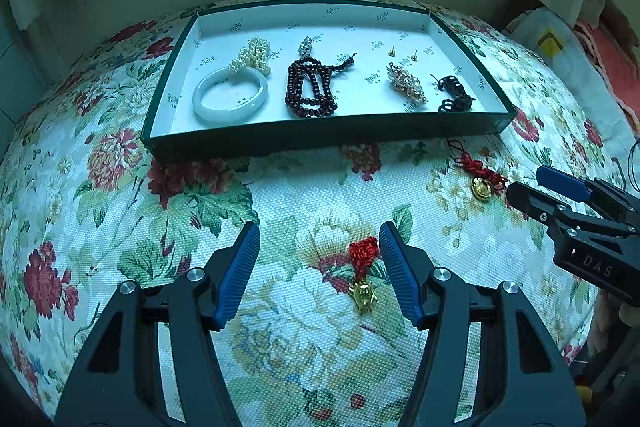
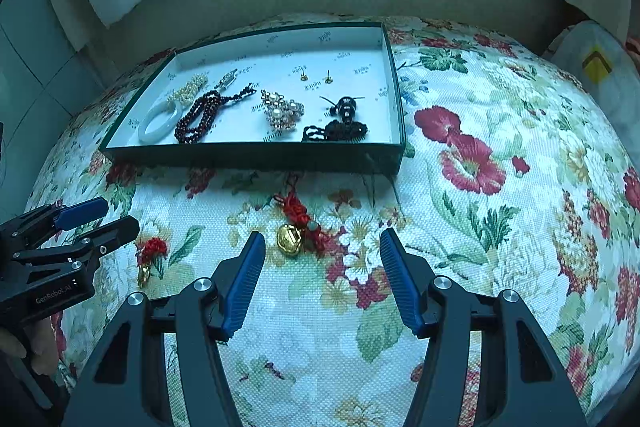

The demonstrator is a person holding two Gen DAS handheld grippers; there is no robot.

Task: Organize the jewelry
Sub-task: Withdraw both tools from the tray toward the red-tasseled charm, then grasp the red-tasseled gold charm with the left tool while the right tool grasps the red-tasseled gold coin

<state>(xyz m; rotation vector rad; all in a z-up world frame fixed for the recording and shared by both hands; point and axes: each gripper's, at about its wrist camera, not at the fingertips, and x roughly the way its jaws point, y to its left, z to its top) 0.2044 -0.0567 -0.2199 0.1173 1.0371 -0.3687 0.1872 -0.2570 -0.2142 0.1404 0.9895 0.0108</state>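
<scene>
Jewelry fills a shallow dark-green cardboard tray point(image 1: 320, 137) with a white printed lining, which sits on a round table covered by a floral woven cloth point(image 1: 280, 195). Along the tray's left side lies a pale jade bangle point(image 1: 229, 97), touched at its far edge by a cluster of small cream pearls point(image 1: 252, 57). Beside them is a coiled dark-red bead strand point(image 1: 310, 89), with a small silver beaded charm point(image 1: 306, 46) just behind it. Further right rest a gold-and-pearl brooch point(image 1: 406, 82), two tiny gold stud earrings point(image 1: 403, 53) behind it, and a black knotted cord with dark beads point(image 1: 454, 93) near the right wall.

Two pieces lie outside on the cloth. A red knotted tassel with a small gold figure pendant point(image 1: 362, 275) lies between the fingers of the left gripper point(image 1: 318, 239), close to the right-hand finger; the jaws stand apart and empty. A red knotted cord with a round gold charm point(image 2: 298, 229) lies in front of the tray, just ahead of the right gripper point(image 2: 322, 247), whose jaws are likewise apart, holding nothing.
</scene>
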